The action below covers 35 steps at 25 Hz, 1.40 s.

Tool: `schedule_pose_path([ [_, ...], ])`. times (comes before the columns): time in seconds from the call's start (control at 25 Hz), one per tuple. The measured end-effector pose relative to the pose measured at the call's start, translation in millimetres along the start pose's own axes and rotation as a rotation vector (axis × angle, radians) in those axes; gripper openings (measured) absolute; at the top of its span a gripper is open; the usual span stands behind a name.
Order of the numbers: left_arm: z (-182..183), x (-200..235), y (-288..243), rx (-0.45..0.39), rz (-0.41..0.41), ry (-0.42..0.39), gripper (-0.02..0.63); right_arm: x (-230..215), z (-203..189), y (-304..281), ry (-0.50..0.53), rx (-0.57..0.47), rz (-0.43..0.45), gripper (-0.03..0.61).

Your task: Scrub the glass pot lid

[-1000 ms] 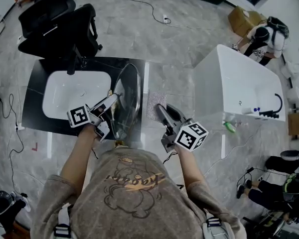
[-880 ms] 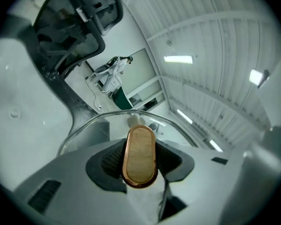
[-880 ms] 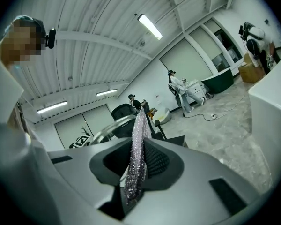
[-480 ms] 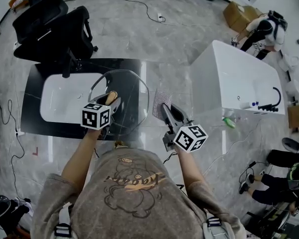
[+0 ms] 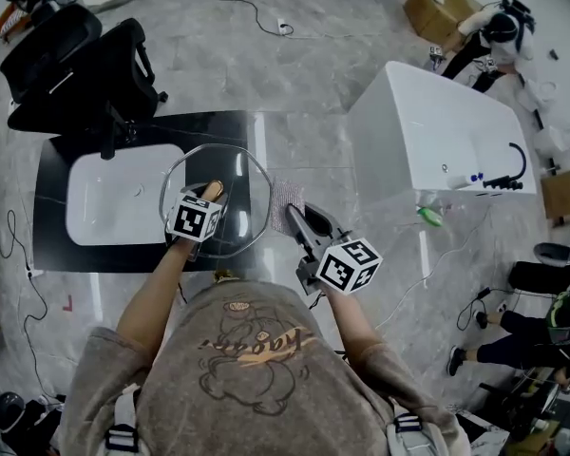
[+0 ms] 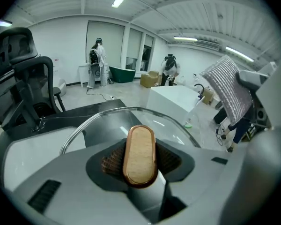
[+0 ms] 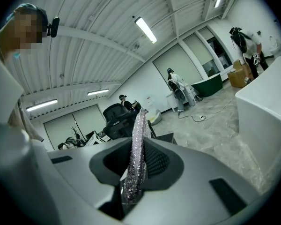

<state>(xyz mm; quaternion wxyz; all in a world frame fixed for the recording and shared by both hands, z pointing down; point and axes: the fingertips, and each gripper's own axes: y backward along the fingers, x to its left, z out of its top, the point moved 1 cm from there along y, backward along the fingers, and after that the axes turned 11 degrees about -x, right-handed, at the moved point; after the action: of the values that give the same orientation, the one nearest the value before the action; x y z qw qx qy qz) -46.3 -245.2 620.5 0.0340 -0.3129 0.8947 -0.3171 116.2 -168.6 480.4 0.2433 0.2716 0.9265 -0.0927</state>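
Your left gripper (image 6: 140, 161) is clamped on the wooden knob (image 6: 140, 146) of the glass pot lid (image 6: 105, 124), plain in its own view. Only the head view shows the lid's whole rim ringing it. Your right gripper (image 7: 134, 168), just beside the lid, pinches a silvery cloth (image 7: 138, 135).

Glass pot lid (image 5: 250, 193) clear, silver rim; handle (image 6: 139, 153) tan wood grain, copper edge. Scrub cloth (image 7: 135, 158) silver glitter weave. Bench (image 5: 49, 188) glossy black, sink (image 5: 114, 198) white. Floor (image 5: 304, 74) grey marble veining.

bright ceiling-strip light, fisheye-warped edges
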Motion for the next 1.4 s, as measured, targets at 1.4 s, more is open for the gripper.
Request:
schedule_pose_path([
  [1.4,49.0,-5.1,37.4,-0.219,0.014,0.028,0.024,21.3,-27.0,-12.9,-0.002,0.048,0.013,0.08],
])
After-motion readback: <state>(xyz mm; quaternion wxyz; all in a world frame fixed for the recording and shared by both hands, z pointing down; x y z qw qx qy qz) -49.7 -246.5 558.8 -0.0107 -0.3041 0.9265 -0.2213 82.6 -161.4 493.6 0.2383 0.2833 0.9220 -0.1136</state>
